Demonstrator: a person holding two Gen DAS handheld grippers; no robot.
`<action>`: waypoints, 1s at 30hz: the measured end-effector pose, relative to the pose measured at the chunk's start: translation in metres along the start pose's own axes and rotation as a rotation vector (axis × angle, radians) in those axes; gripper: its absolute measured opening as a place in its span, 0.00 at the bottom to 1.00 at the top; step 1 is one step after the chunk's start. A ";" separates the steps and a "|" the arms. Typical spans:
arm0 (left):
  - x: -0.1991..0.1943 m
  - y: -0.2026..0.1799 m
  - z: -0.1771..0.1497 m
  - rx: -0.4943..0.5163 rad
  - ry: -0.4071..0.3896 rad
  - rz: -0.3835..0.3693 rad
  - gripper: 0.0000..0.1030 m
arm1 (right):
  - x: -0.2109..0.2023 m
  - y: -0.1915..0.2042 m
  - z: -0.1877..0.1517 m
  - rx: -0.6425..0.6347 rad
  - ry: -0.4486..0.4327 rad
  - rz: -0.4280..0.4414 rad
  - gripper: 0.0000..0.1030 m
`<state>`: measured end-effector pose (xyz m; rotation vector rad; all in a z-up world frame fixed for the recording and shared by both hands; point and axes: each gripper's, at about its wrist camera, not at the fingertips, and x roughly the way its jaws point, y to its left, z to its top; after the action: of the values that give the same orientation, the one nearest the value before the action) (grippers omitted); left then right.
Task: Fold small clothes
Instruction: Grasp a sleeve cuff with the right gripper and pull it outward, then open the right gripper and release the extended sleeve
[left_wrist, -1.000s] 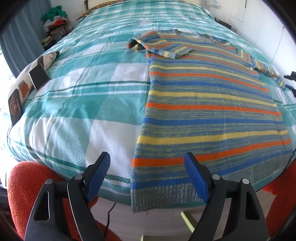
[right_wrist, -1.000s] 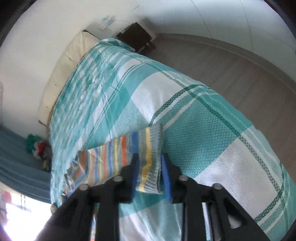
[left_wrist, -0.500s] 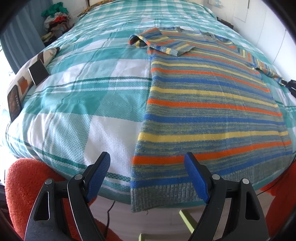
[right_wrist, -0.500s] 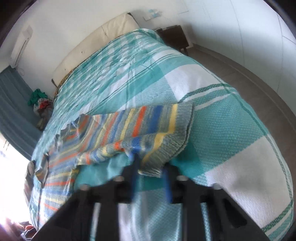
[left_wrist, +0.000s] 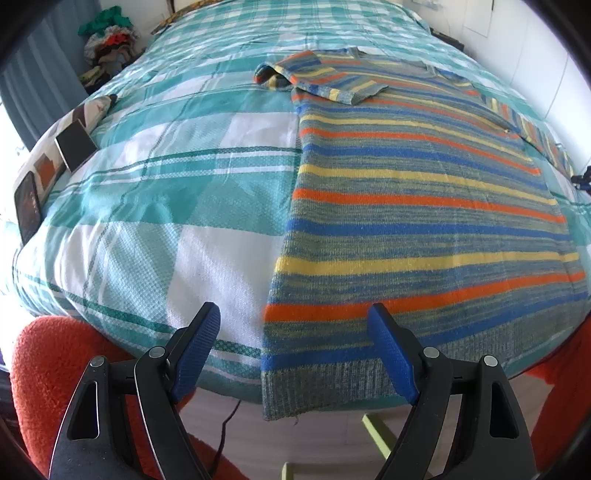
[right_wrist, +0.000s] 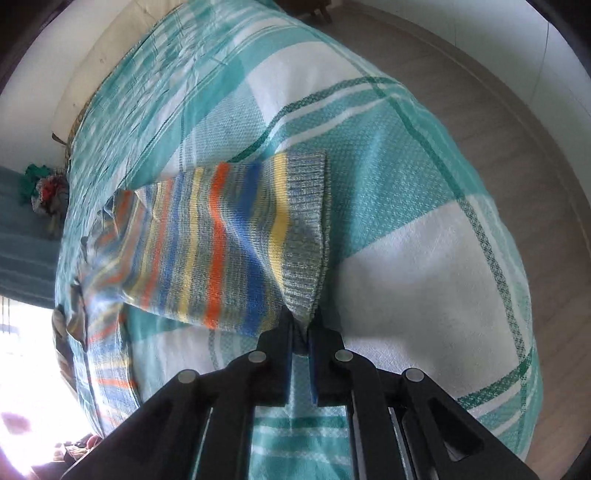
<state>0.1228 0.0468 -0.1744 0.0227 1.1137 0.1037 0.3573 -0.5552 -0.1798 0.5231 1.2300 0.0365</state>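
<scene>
A striped knit sweater (left_wrist: 417, 206) in blue, orange, yellow and grey lies flat on the bed, its hem hanging over the near edge. Its left sleeve (left_wrist: 325, 79) is folded across the chest. My left gripper (left_wrist: 295, 350) is open and empty, hovering just in front of the hem's left corner. My right gripper (right_wrist: 301, 328) is shut on the grey ribbed cuff of the right sleeve (right_wrist: 221, 240) and holds it lifted above the bedspread. The right gripper also shows as a small dark shape at the right edge of the left wrist view (left_wrist: 581, 181).
The bed has a teal and white plaid bedspread (left_wrist: 166, 192). A phone (left_wrist: 27, 206) and a dark card (left_wrist: 75, 146) lie on a patterned pillow at its left edge. A clothes pile (left_wrist: 109, 44) sits far left. Orange fuzzy fabric (left_wrist: 48, 369) is below. Wooden floor (right_wrist: 517, 110) lies right.
The right gripper has lifted and turned the sleeve cuff, so the sleeve now hangs stretched from the jaws. The left gripper stayed open and drifted slightly nearer the hem.
</scene>
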 end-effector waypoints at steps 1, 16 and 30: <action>0.000 0.001 0.000 -0.005 0.001 -0.001 0.81 | -0.004 0.000 -0.001 0.005 -0.012 0.008 0.23; 0.005 0.006 0.001 -0.046 0.018 -0.001 0.81 | -0.002 -0.003 0.044 0.094 -0.208 -0.148 0.01; -0.003 0.006 -0.001 -0.036 -0.021 0.001 0.86 | -0.044 0.035 0.006 -0.056 -0.322 -0.328 0.76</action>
<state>0.1199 0.0525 -0.1717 -0.0077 1.0905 0.1240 0.3555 -0.5399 -0.1251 0.2603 0.9828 -0.2810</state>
